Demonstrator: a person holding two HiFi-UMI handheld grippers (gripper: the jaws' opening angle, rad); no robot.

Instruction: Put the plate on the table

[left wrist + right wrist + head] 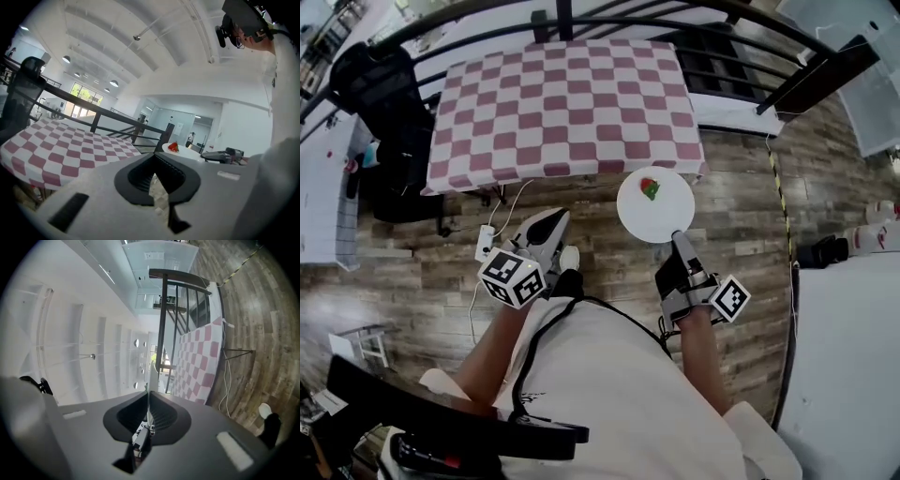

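A round white plate carrying a small red and green piece of food hangs over the wooden floor, just in front of the table's near right corner. My right gripper is shut on the plate's near rim. In the right gripper view the plate shows edge-on as a thin white line between the jaws. The table wears a pink and white checked cloth with nothing on it. My left gripper is shut and holds nothing, low at the left of the plate. The left gripper view shows the plate off to the right.
A black railing runs behind the table. A black chair with dark things on it stands at the table's left. A white power strip and cable lie on the floor below the table's front edge. A white surface borders the right side.
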